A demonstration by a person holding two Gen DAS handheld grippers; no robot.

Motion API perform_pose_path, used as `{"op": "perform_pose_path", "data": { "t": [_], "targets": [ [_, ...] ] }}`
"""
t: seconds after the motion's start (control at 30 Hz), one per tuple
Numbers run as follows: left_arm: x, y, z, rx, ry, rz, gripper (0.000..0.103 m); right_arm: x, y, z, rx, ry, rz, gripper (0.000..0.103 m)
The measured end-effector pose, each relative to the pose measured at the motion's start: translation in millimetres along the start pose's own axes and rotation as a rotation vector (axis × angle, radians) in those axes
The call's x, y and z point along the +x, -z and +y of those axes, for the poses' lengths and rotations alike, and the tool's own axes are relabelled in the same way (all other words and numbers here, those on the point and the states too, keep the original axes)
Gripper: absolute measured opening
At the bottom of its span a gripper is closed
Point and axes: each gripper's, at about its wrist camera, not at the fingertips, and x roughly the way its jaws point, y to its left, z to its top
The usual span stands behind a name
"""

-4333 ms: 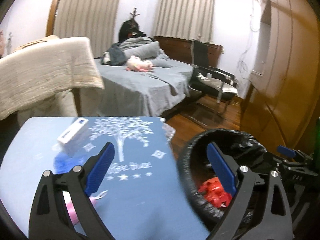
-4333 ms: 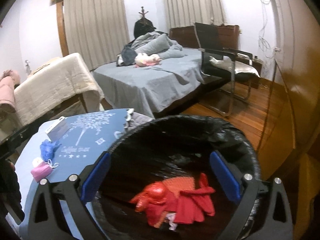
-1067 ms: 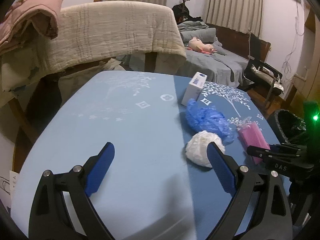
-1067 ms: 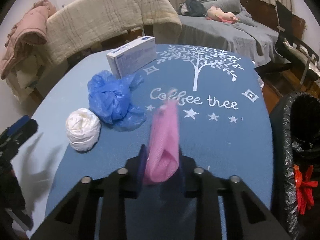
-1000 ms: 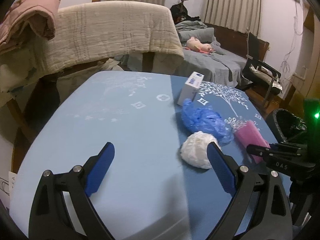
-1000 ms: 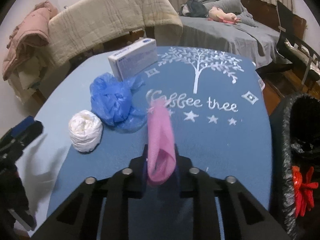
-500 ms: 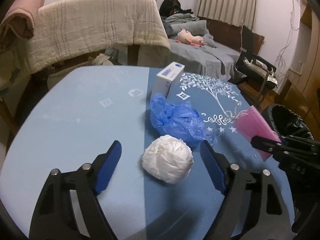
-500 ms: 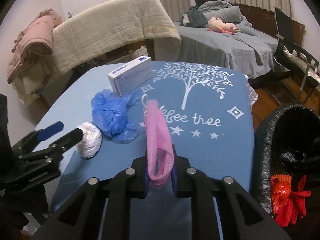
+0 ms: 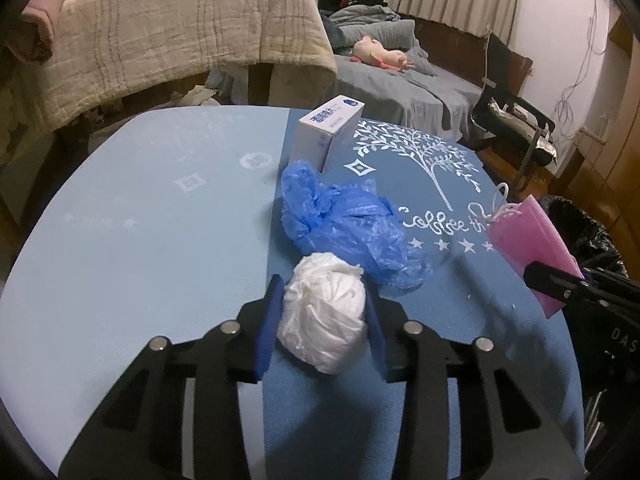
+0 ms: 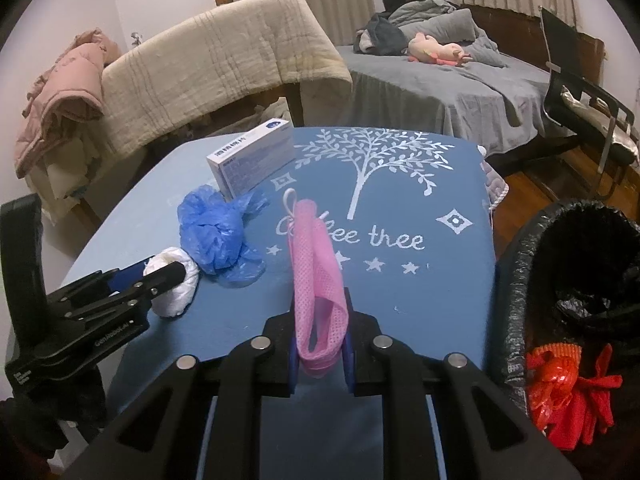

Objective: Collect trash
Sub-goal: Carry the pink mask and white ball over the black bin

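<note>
The left gripper [image 9: 323,312] is sitting low over the blue table [image 9: 140,240], and its jaws have just been closing in around the white crumpled wad [image 9: 324,312]. Both blue pads [image 9: 267,322] are pressing on the wad's sides now, so it is clamped, with the wad resting on the tabletop just in front of the blue plastic bag [image 9: 348,224]. From the right wrist camera that same gripper [image 10: 166,274] is showing from the side, fingers straddling the wad [image 10: 176,286].

The right gripper [image 10: 320,344] is squeezed almost fully together, pinching the folded pink mesh mask [image 10: 316,276], which is standing up between the pads above the cloth, its white ear loop poking up at the top. From the left camera the mask [image 9: 528,244] is hanging above the table's right edge, near the bin.

The black-lined trash bin [image 10: 520,280] is standing just beside the table on the right, with red trash [image 10: 568,392] lying inside. The white box [image 10: 252,160] is sitting behind the blue bag.
</note>
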Motion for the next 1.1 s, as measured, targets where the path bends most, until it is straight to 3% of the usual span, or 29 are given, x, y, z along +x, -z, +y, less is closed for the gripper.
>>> {"op": "perform_pose_path", "data": {
  "t": [0.4, 1.1],
  "targets": [
    [-39, -5, -10, -0.003, 0.001, -0.080, 0.035, -23, -2, 3, -0.019, -0.014, -0.040, 0.017],
    [-111, -31, -72, 0.043, 0.049, -0.219, 0.034, -103, -17, -12, -0.017, -0.034, -0.172, 0.017]
  ]
}}
